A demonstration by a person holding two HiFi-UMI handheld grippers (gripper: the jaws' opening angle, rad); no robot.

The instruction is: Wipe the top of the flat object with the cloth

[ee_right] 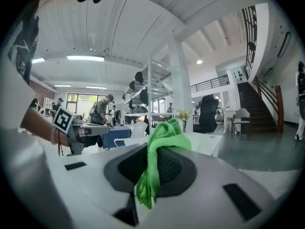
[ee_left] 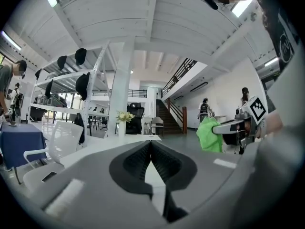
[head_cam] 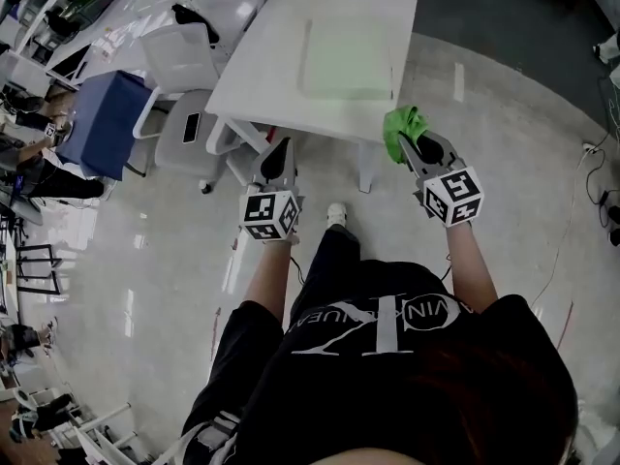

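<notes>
The person is standing at the lower centre of the head view, holding both grippers out just short of the white table [head_cam: 254,80], which is filling the upper middle of the frame. The flat object [head_cam: 349,56], a pale green board, is lying on the table's right half at the upper centre, and neither gripper is touching it. The right gripper [head_cam: 415,145], right of centre, is clamping a bright green cloth [head_cam: 401,129] between its jaws. In the right gripper view the cloth is bunching above the pads and hanging down through them at mid-frame. In the head view the cloth is showing at the table's near edge, below the board's lower right corner. The left gripper [head_cam: 282,146], left of centre, is carrying nothing, and the left gripper view shows its jaws pressing together at the tips. A white chair [head_cam: 179,58] and a blue-covered table [head_cam: 107,122] are standing at the upper left.
</notes>
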